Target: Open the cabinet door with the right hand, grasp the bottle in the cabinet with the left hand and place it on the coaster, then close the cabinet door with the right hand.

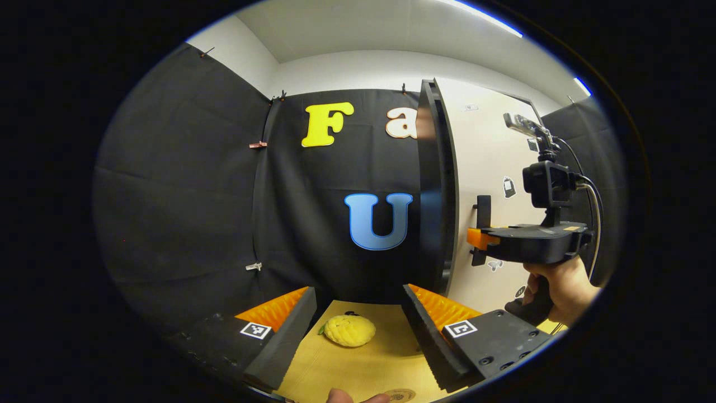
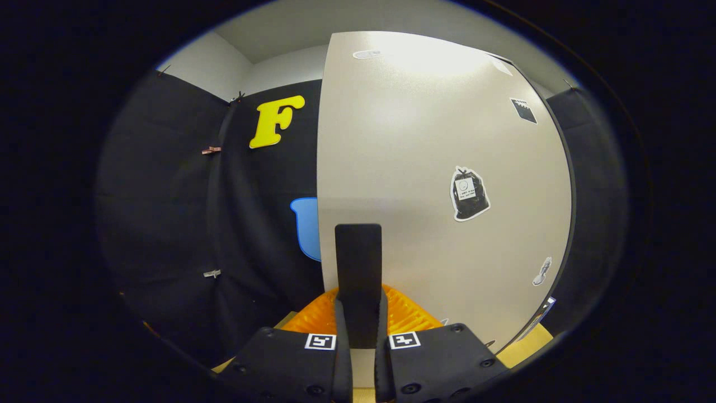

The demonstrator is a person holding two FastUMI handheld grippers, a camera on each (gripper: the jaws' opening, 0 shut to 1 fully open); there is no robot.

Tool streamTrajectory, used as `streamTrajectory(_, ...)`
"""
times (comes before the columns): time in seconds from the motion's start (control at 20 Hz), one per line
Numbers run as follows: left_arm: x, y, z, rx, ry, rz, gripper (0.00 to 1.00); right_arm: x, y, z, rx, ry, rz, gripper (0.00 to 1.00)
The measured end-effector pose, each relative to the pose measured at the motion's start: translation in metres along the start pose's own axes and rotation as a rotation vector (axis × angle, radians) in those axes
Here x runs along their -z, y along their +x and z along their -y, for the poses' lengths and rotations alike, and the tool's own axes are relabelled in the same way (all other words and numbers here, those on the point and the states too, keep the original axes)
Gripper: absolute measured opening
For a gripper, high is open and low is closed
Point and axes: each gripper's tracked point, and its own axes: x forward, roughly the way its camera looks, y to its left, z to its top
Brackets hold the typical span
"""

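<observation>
Right tongs [image 2: 358, 313] clamp the handle [image 2: 358, 268] of the cabinet door [image 2: 425, 168]. Left tongs [image 1: 358, 322] gape, a yellow toy fruit [image 1: 349, 330] between their fingers.

Before you lies a tan tabletop [image 1: 358, 366]. A yellow, bumpy, lemon-like object [image 1: 349, 330] with a small green leaf rests directly on it toward the far edge. A round brown coaster [image 1: 399, 395] lies flat at the near edge, well apart from it.
</observation>
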Motion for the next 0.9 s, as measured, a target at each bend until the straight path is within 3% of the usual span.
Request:
streamTrajectory(0.45,-0.004,-0.041,0.029,0.018,0.014,0.013,0.96,-0.002,-0.056,0.009,-0.097,0.010,-0.010,0.20)
streamTrajectory(0.9,-0.010,-0.056,0.059,0.064,0.017,0.026,0.97,-0.006,-0.116,0.039,-0.125,0.011,-0.023,0.19)
